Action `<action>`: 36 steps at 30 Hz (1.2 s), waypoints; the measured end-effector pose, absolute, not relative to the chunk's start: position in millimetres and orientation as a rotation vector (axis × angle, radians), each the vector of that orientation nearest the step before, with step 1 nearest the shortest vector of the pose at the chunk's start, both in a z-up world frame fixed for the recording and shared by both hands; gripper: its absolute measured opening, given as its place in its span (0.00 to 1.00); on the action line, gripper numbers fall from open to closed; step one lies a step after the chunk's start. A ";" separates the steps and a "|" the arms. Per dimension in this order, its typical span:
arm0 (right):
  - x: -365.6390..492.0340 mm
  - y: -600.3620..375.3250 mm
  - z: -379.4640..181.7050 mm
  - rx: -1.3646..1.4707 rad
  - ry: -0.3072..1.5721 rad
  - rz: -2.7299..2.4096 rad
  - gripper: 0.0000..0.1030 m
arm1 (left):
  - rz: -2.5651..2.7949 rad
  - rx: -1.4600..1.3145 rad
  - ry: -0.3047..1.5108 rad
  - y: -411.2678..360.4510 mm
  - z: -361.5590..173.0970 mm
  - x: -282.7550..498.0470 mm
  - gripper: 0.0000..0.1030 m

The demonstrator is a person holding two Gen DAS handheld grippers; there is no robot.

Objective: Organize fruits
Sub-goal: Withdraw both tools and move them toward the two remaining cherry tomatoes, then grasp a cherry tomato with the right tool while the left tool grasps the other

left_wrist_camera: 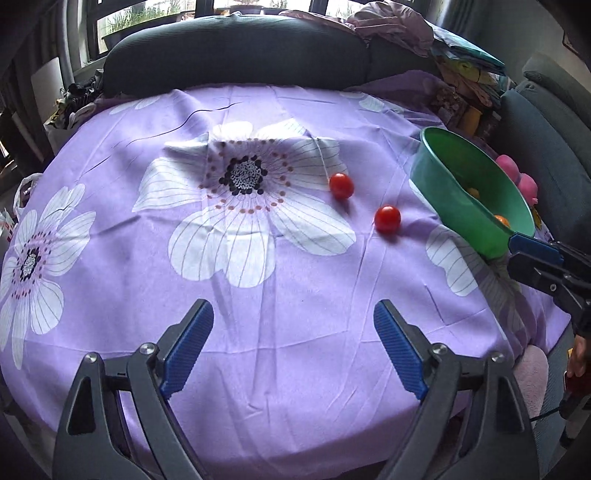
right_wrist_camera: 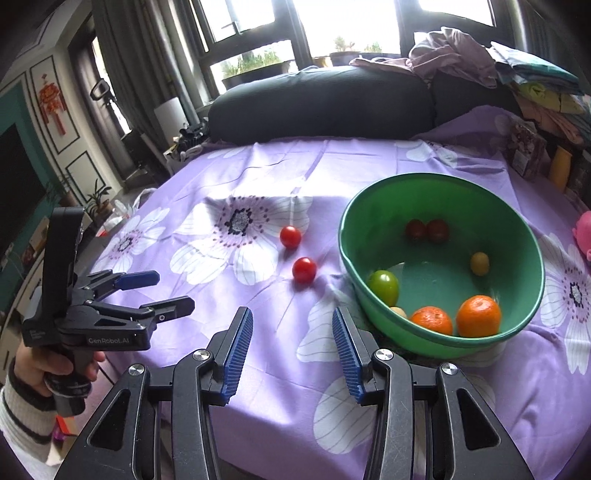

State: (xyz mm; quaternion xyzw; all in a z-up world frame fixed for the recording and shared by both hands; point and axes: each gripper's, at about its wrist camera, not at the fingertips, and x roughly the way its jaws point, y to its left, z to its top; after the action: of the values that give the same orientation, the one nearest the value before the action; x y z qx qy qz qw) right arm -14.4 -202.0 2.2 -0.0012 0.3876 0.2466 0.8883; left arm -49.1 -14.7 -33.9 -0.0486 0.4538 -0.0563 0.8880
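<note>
Living room, purple floral cloth [right_wrist_camera: 258, 369] over table. Green bowl [right_wrist_camera: 532, 258] already holds two oranges, green fruit, small yellow one, two dark tomatoes. Two red tomatoes [right_wrist_camera: 290, 236] [right_wrist_camera: 304, 270] left on cloth beside bowl. Left gripper [left_wrist_camera: 293, 349] wide, empty; right gripper [right_wrist_camera: 292, 349] parted, empty. Task looks mostly done.

Daylight floods through the windows [right_wrist_camera: 332, 29] behind the sofa [right_wrist_camera: 321, 107], blown out white; the tablecloth [right_wrist_camera: 258, 184] below is evenly lit, soft-shadowed, edges fisheye-bent and dark.
</note>
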 end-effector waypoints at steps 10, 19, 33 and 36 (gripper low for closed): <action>-3.6 -167.1 -14.7 -0.066 0.882 0.518 0.44 | -0.178 -0.142 0.939 -5.7 -40.0 -46.6 0.86; 27.9 -150.7 -29.3 -0.089 0.931 0.477 0.44 | -0.219 -0.134 0.914 -3.9 -29.1 -14.7 0.86; 74.1 -125.7 -52.4 -0.144 0.996 0.384 0.44 | -0.292 -0.113 0.915 -4.9 -32.8 36.0 0.86; 81.1 -125.8 -53.5 -0.147 1.002 0.361 0.44 | -0.300 -0.112 0.927 -5.7 -34.9 44.7 0.86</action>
State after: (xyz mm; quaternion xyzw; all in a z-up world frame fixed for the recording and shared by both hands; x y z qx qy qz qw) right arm 81.1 -125.8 -53.5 -0.0698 0.4770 0.1721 0.8591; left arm 44.7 -5.7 -34.9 -0.0539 0.4453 -0.1439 0.8821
